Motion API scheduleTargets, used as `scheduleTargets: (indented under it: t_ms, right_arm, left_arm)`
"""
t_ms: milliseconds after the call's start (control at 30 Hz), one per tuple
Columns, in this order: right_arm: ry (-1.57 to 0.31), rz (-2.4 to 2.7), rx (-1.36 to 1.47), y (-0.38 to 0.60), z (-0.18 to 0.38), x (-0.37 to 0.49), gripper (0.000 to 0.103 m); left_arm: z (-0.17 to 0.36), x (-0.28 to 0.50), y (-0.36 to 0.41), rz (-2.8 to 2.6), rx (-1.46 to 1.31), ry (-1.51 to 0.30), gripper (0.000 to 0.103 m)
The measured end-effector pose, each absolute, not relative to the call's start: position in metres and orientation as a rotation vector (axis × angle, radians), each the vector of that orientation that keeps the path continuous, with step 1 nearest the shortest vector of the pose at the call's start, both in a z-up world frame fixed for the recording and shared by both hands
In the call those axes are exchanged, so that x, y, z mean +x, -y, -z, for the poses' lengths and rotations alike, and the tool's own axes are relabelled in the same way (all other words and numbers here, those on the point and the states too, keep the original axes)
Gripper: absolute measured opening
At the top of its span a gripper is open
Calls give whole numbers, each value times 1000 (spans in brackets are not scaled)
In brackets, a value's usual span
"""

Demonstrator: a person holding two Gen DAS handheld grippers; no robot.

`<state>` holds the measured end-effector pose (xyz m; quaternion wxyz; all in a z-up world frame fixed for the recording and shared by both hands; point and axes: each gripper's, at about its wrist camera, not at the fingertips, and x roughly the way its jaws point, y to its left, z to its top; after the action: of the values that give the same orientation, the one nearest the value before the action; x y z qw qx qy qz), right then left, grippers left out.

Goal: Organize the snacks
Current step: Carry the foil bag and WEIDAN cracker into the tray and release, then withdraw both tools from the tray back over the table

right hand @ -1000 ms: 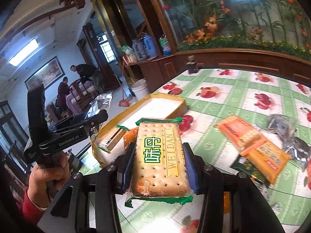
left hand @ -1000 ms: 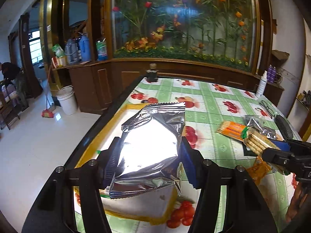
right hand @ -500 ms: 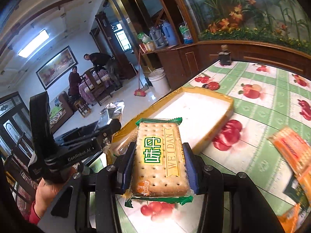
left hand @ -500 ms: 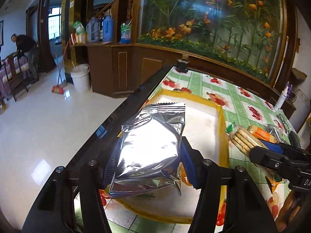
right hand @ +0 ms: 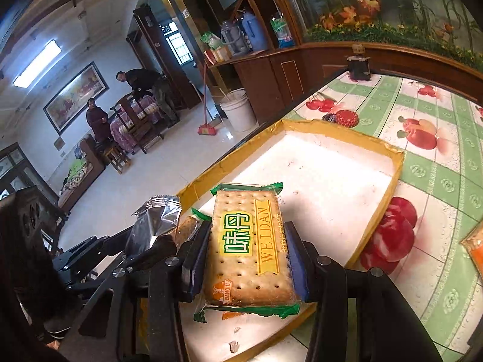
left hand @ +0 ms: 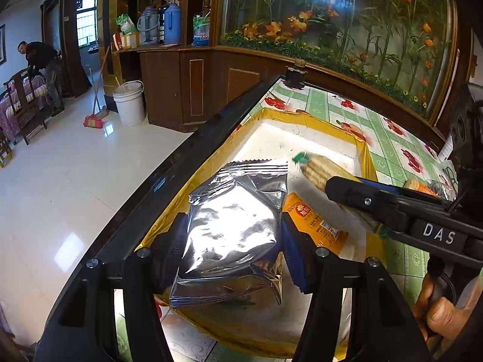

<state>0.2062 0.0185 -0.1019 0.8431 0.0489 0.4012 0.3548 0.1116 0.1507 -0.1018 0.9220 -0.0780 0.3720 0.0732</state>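
Over the yellow-rimmed tray (right hand: 389, 150) at the tabletop (right hand: 437, 181) edge, placing step: left claw (left hand: 232, 235) clamps silver foil packet (left hand: 232, 226), right claw (right hand: 246, 259) grips WEILDAN cracker pack (right hand: 247, 250), jaws just eased slightly. Next, I judge: lower both, release beside the orange packet (left hand: 314, 223).

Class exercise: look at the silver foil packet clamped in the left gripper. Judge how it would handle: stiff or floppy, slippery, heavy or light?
The silver foil packet probably flexes rather than staying stiff: its skin is creased and dented between the left gripper pads. Its glossy film looks slippery, so it might slide if the squeeze eased. It looks puffy, so likely light for its size.
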Motion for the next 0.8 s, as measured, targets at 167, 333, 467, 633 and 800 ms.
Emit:
scheduleTargets:
  t_ms: [167, 333, 467, 633, 800]
  right_arm:
    - [-821, -734, 141, -10, 98, 203, 76]
    - [-756, -716, 204, 13, 77, 192, 86]
    - [-696, -689, 320, 42, 60, 179, 92]
    - [-608, -635, 457, 82, 35, 163, 95]
    - [-590, -577, 583, 126, 20, 152, 98]
  left_arm:
    - [94, 105, -154, -166, -179, -739, 59]
    - [77, 92, -157, -158, -232, -677, 59]
    - [57, 76, -154, -141, -285, -603, 63]
    - [37, 60, -141, -98, -317, -535, 71]
    - [29, 56, -127, -56, -309, -528, 71]
